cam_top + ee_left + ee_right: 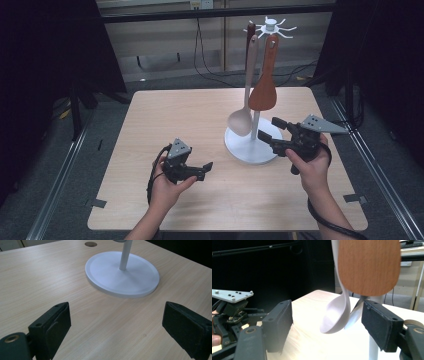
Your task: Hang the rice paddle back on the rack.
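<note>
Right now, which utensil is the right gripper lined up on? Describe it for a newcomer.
On the wooden table stands a white hook stand with hanging utensils. The right gripper sits open beside the pale beige ladle, which hangs lowest, with a rounded bowl, unlike the flat brown wooden spatula.

Hanging ladle between right jaws

No lettering, label, brand, number or sign is legible anywhere here, not on the table, not on the stand, not on the hanging utensils, not on the grippers.
</note>
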